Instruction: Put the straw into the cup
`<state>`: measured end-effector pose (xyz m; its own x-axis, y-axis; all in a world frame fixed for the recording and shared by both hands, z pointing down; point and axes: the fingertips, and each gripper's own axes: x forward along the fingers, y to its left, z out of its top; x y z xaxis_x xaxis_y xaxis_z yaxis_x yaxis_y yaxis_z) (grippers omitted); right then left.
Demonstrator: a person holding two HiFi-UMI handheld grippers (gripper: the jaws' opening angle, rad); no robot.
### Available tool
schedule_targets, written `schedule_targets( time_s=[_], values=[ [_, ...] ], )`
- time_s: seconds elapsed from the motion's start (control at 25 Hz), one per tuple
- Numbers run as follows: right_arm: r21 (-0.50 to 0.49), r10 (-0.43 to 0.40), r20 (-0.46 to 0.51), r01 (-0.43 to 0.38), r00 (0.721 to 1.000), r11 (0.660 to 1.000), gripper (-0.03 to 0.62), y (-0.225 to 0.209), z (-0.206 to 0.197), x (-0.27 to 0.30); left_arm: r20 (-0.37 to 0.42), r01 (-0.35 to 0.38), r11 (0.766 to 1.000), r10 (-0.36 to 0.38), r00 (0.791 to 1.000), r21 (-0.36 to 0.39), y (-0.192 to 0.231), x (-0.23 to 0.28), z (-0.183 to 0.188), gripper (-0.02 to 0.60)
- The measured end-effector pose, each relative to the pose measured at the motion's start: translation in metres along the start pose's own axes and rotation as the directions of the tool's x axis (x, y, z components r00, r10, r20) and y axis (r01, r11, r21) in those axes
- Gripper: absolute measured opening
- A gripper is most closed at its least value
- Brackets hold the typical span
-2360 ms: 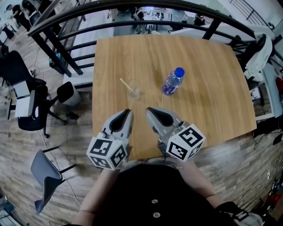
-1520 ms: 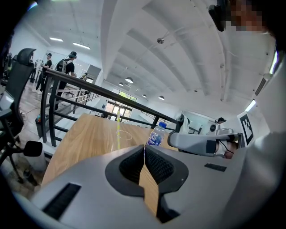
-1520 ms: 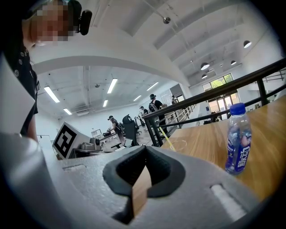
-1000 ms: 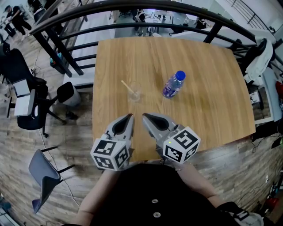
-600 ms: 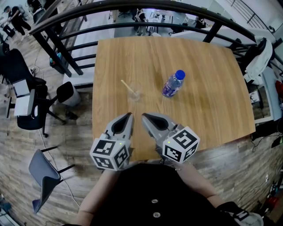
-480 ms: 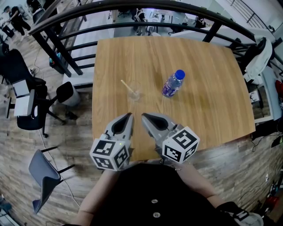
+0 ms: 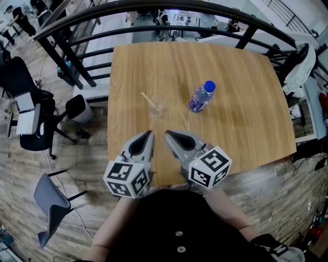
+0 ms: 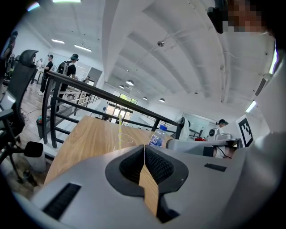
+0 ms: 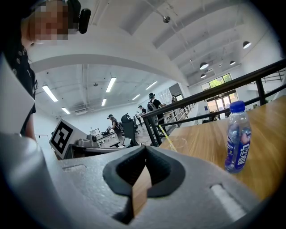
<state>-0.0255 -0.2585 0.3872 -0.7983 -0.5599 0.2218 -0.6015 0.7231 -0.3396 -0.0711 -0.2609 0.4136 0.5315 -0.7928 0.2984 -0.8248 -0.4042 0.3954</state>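
Observation:
A clear plastic cup (image 7: pixel 156 106) stands on the wooden table (image 7: pixel 241 128), with a pale yellow straw (image 7: pixel 148 99) in it that leans out toward the far left. The cup (image 8: pixel 127 138) and the upright straw (image 8: pixel 120 127) also show ahead in the left gripper view, and the cup (image 9: pixel 179 143) and straw (image 9: pixel 164 132) in the right gripper view. My left gripper (image 7: pixel 150 132) and right gripper (image 7: pixel 166 133) hover side by side over the table's near edge, well short of the cup. Both are shut with nothing between their pads.
A blue-capped water bottle (image 7: pixel 200 96) stands to the right of the cup, also seen as the bottle (image 9: pixel 237 138) in the right gripper view. A black railing (image 7: pixel 154 10) runs behind the table. Office chairs (image 7: pixel 31 117) stand on the floor at the left.
Since the earliest frame both grippers have drawn slightly back toward the near edge and closer together. Over the last second nothing has visibly moved.

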Motion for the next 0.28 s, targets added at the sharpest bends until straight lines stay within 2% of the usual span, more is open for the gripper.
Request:
schedule_targets(
  time_s=[0.28],
  values=[
    [0.000, 0.001, -0.001, -0.001, 1.000, 1.000, -0.002, 0.0011, -0.0001, 0.0000, 0.005, -0.003, 1.000, 0.003, 1.000, -0.005, 0.0012, -0.0021, 0.0015, 0.021]
  ],
)
